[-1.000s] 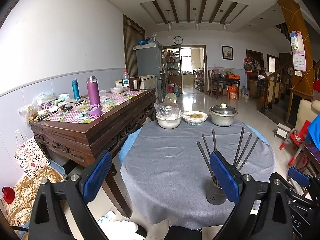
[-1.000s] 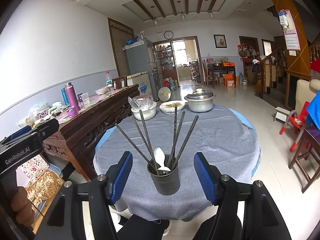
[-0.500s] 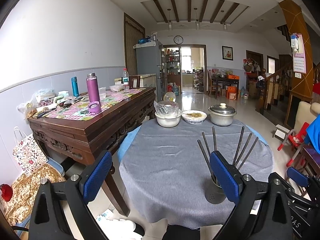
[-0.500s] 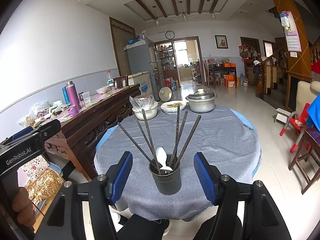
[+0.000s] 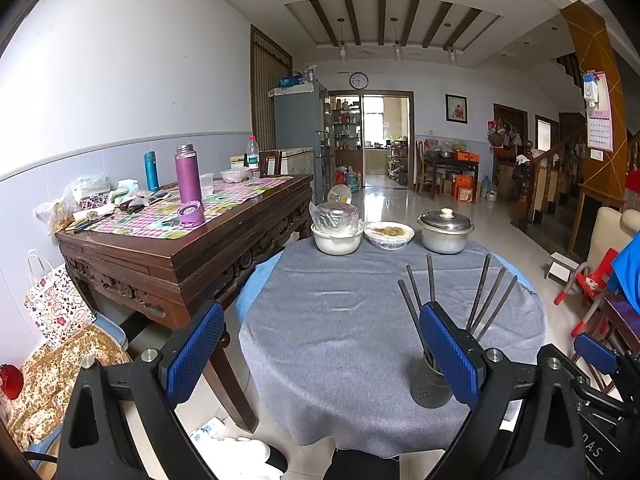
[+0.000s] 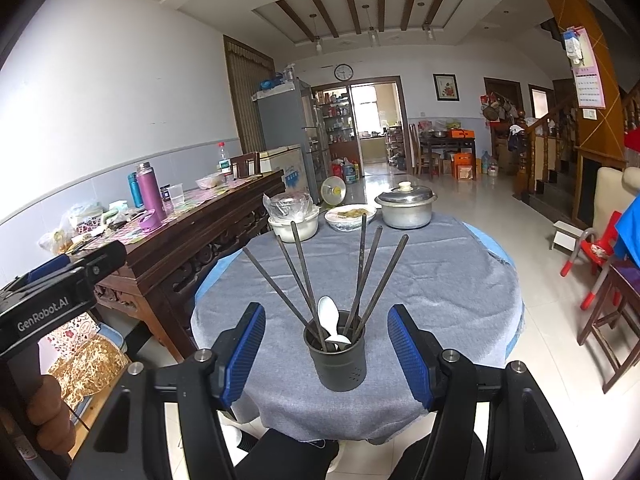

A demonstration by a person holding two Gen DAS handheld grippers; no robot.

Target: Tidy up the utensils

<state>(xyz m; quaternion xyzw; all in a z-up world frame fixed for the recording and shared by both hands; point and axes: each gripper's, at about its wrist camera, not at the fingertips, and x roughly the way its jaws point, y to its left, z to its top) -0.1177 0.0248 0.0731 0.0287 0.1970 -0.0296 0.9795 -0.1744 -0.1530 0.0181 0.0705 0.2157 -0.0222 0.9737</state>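
Dark utensil holder [image 6: 339,356] upright near table edge; six chopsticks [image 6: 362,268] fanned, white spoon [image 6: 330,318] inside.

White-walled room, glossy tiled floor [image 5: 404,204], carved wooden sideboard [image 5: 188,256].

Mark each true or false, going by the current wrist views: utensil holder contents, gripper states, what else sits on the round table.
1. The dark utensil holder stands upright on the grey tablecloth. True.
2. A white spoon sits in the holder among the dark chopsticks. True.
3. The right gripper is clamped on the holder. False: its jaws stand open, the pads clear of the holder on both sides.
4. The left gripper holds a chopstick. False: its jaws are open and empty.
5. The metal pot at the far edge has no lid. False: a lid with a knob covers it.
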